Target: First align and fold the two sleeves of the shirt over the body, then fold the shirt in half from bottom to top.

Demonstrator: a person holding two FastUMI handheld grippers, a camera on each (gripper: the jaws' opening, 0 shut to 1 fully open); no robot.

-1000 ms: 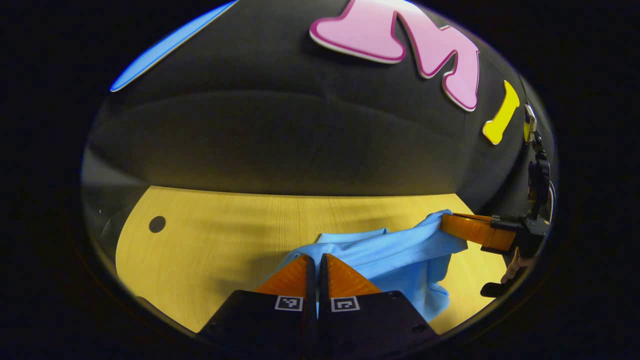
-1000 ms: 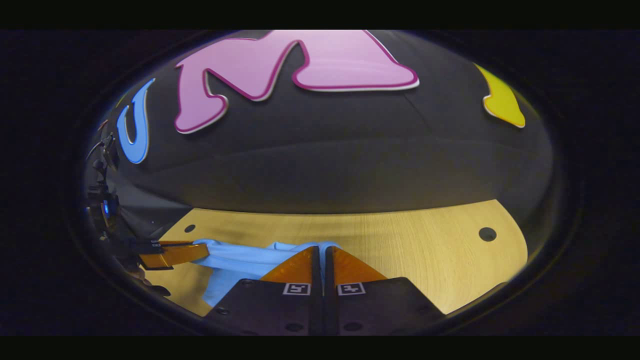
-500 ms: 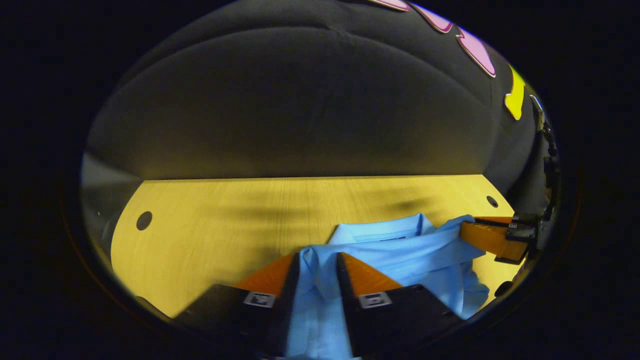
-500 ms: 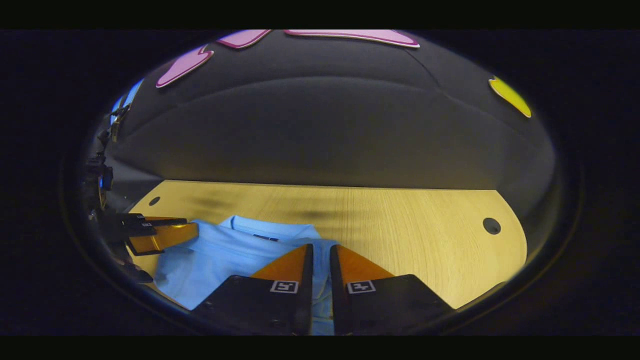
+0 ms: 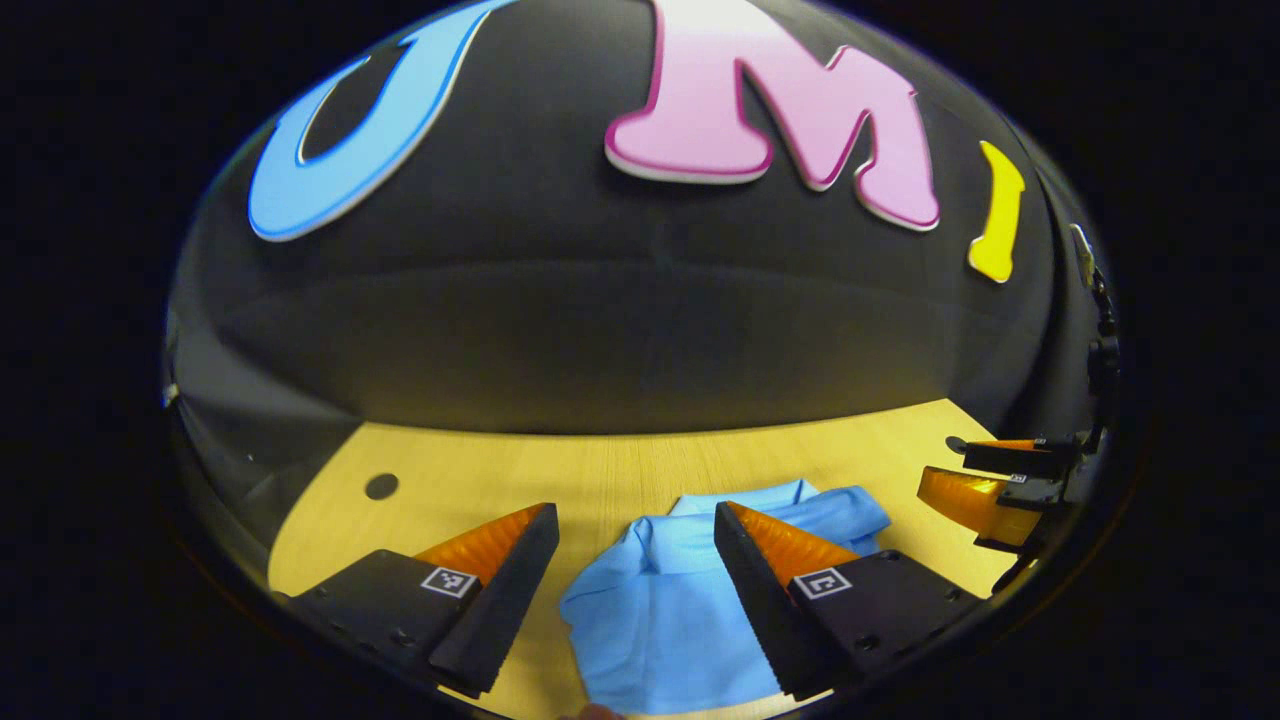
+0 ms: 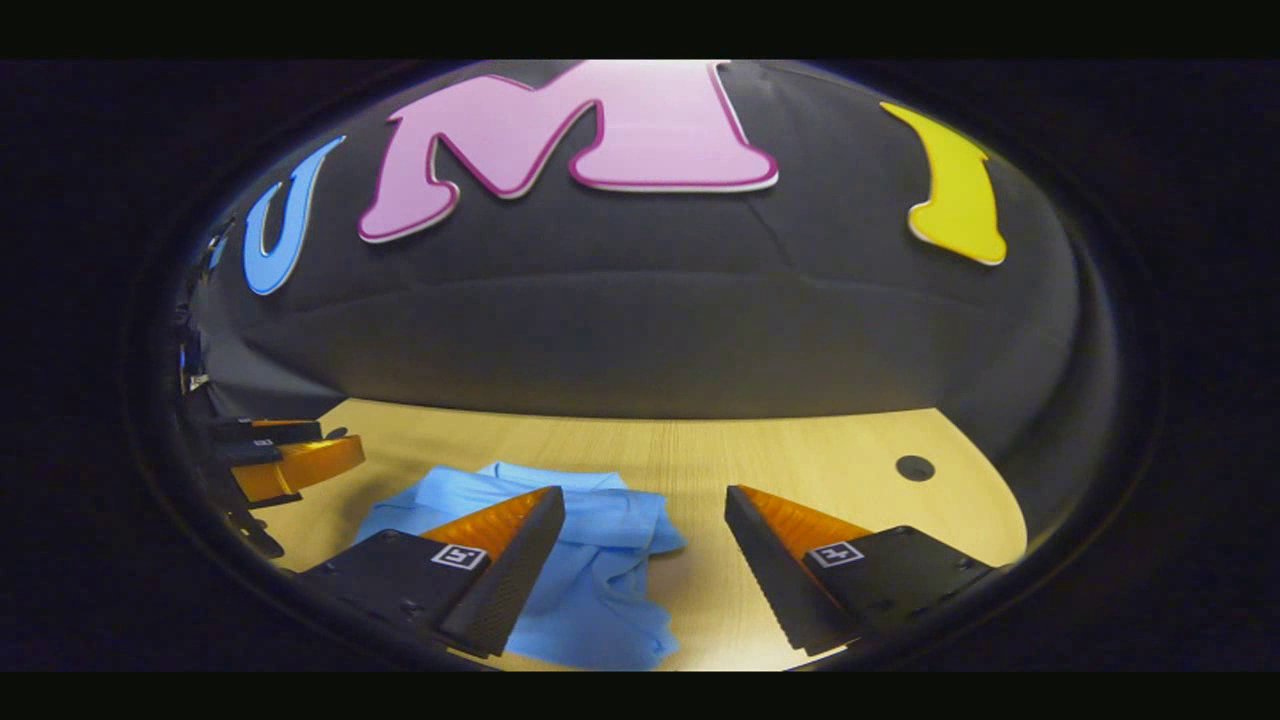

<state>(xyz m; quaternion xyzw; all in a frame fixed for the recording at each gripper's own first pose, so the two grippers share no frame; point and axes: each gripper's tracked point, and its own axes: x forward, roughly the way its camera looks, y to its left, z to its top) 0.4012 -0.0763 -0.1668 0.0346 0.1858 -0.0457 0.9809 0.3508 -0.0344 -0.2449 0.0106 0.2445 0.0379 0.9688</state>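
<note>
Shirt: a light blue shirt (image 5: 665, 610) lies folded on the wooden table (image 5: 600, 475); in the left gripper view it sits at the lower centre of the frame, its collar end toward the back, and in the right gripper view (image 6: 590, 560) at the lower left of centre
Shirt shape: a compact bundle with soft creases; the edge toward the bottom of the frame looks rounded and a little uneven
Left gripper: the left gripper (image 5: 630, 560) has its fingers spread wide apart, one on each side of the shirt in the lower part of the left gripper view, with nothing between them but the cloth lying below; whether they touch it I cannot tell
Left gripper, seen from afar: at the left edge of the right gripper view (image 6: 285, 455), just beside the shirt, apart from it
Right gripper: the right gripper (image 6: 645, 550) also has its fingers spread wide; the near finger overlaps the shirt's right part in the picture, the other is over bare table
Right gripper, seen from afar: at the right edge of the left gripper view (image 5: 985, 480), fingers parted, near the shirt's right side but clear of it
Table: pale wood with a round dark hole (image 5: 381, 487) at the left in the left gripper view, and one (image 6: 914, 467) at the right in the right gripper view
</note>
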